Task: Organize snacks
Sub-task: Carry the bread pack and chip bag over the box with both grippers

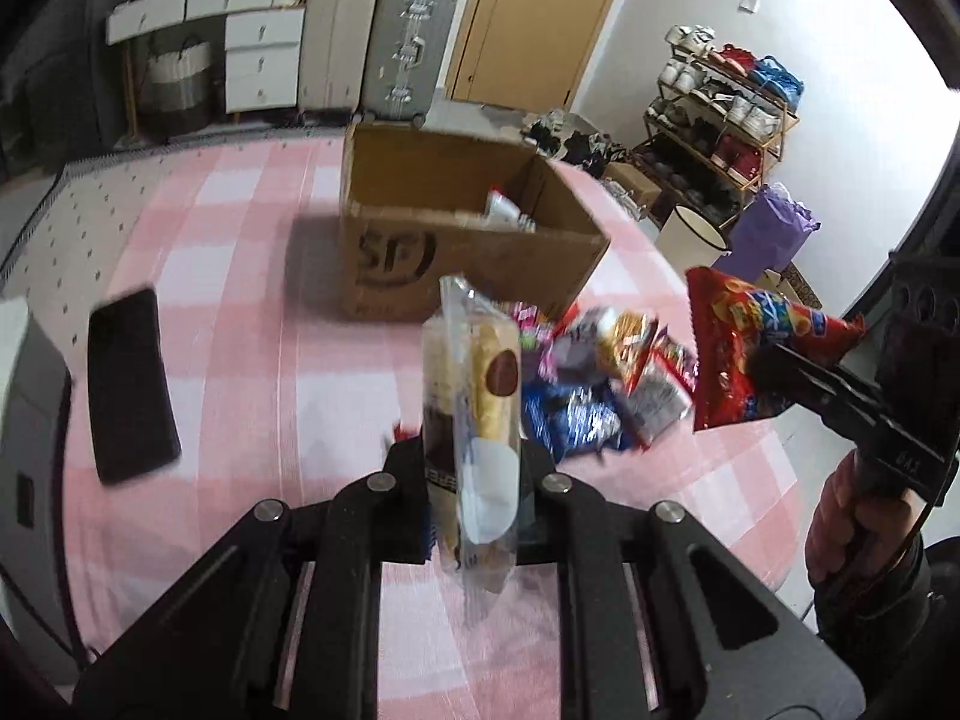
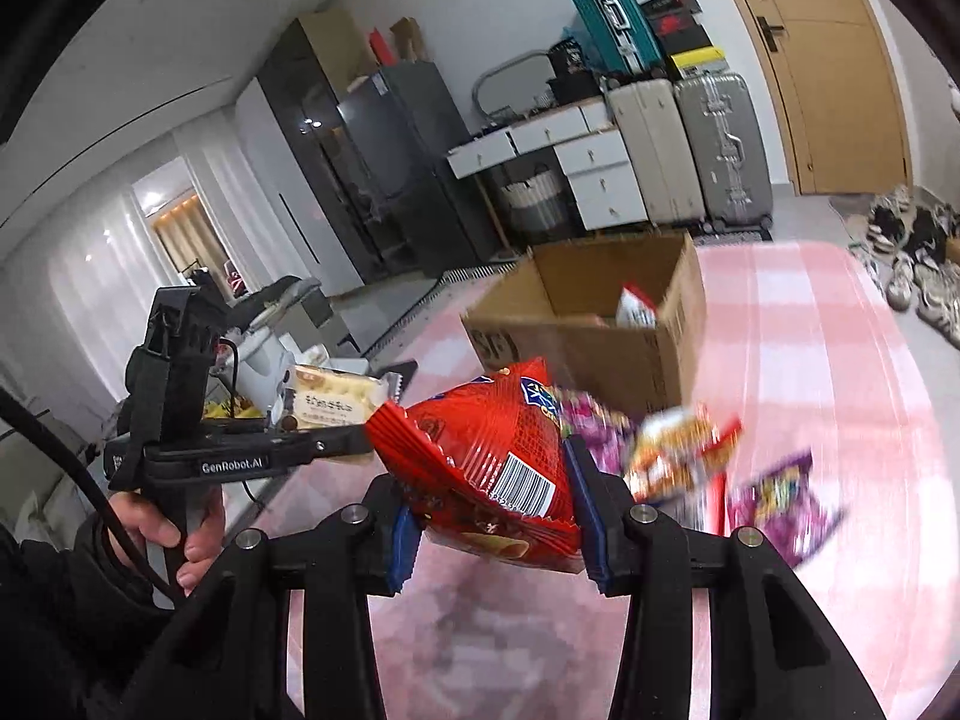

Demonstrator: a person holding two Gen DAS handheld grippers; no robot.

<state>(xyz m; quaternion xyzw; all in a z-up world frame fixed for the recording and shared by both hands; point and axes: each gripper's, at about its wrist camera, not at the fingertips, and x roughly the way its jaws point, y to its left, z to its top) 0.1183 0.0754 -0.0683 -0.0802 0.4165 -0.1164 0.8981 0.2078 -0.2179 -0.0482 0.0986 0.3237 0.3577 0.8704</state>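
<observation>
We see two handheld grippers over a pink-and-white checked table (image 1: pixel 240 252), each with a snack. Landmark: the open cardboard box (image 1: pixel 456 252) with the SF logo, standing on the table.

The left gripper (image 1: pixel 471 462) is closed tight on a clear-wrapped pastry pack (image 1: pixel 474 420), cream and brown inside, held upright on the near side of the box. In the right wrist view the same pack shows at the left gripper's tip, left of the box.

The right gripper (image 2: pixel 492 516) is partly closed, its blue pads (image 2: pixel 585 516) pressing both sides of a red crinkly snack bag (image 2: pixel 480 450) with a barcode label facing the camera. From the left wrist view this bag hangs to the right of the box and nearer the camera than it, lifted off the table.

A loose snack pile (image 1: pixel 600 384) lies on the table just in front of the box's right corner: blue, purple, red and gold packets, blurred, so we cannot read brands. One white-and-red packet (image 1: pixel 504 207) already sits inside the box against its far right wall.

A black phone (image 1: pixel 129 387) lies flat on the table well left of the box. Behind the box, on the floor: suitcases (image 1: pixel 408 48), white drawers (image 1: pixel 261 60), a wooden door (image 1: pixel 528 18). A shoe rack (image 1: pixel 720 114) stands right of the box, past the table edge.

A person's hand (image 2: pixel 174 534) grips the left gripper's handle.
</observation>
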